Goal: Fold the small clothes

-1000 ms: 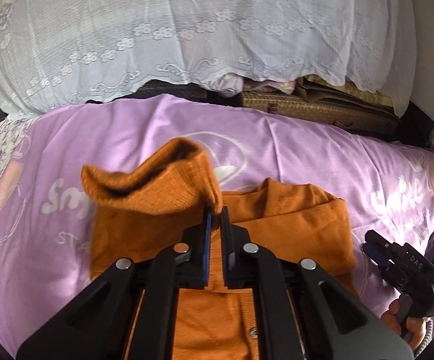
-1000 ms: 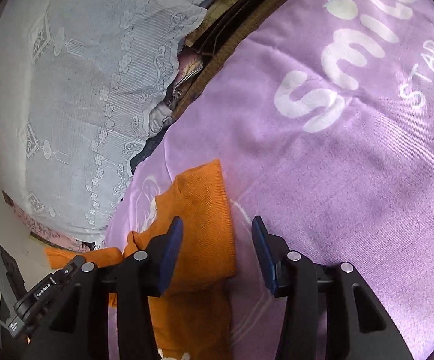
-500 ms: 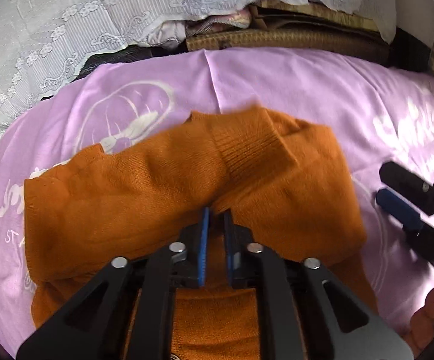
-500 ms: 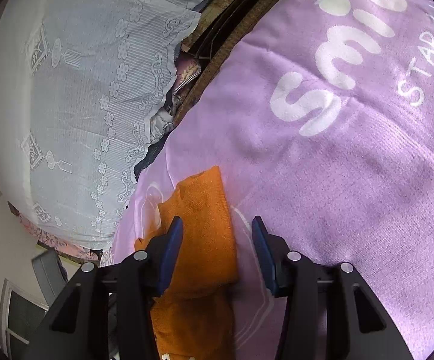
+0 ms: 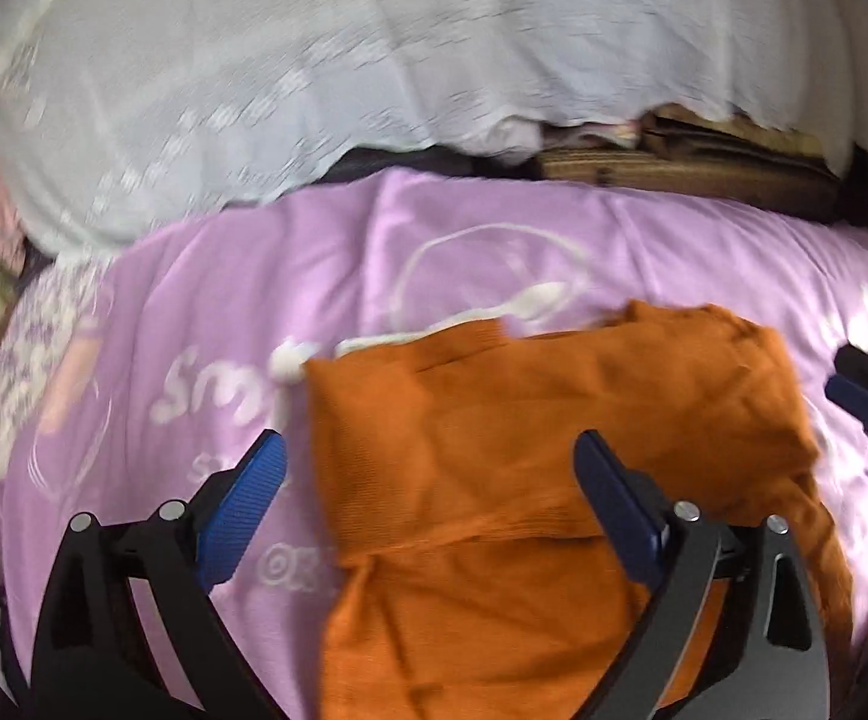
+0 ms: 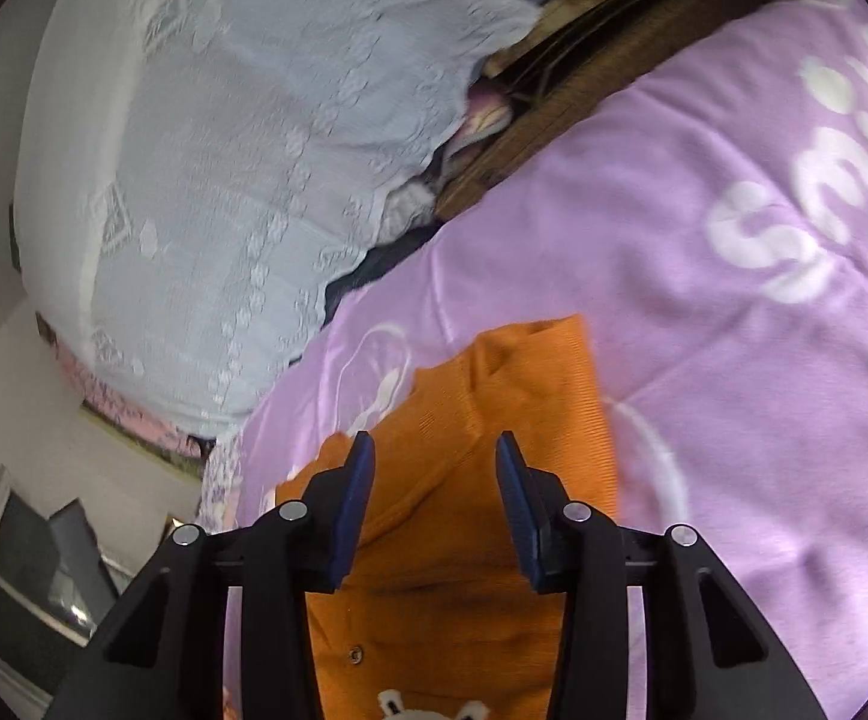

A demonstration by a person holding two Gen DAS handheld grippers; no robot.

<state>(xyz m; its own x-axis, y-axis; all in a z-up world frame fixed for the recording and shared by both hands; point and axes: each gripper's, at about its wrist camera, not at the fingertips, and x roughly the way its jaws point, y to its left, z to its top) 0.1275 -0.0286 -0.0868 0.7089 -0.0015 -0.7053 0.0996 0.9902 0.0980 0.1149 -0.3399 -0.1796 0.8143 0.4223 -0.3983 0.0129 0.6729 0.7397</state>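
Note:
A small orange knit sweater lies on the purple bedspread, its sleeve folded across the body. My left gripper is wide open and empty, just above the sweater's left part. In the right wrist view the sweater shows a button and a white animal patch near the bottom. My right gripper is open and empty above the sweater. It also appears at the right edge of the left wrist view.
The purple spread carries white "Smile" lettering. A white lace cover drapes over a pile at the back, with a brown woven mat under it. A window shows at the lower left.
My left gripper has opened and let go of the orange sleeve, which now lies folded across the sweater. The left gripper has pulled back. My right gripper has moved over the sweater.

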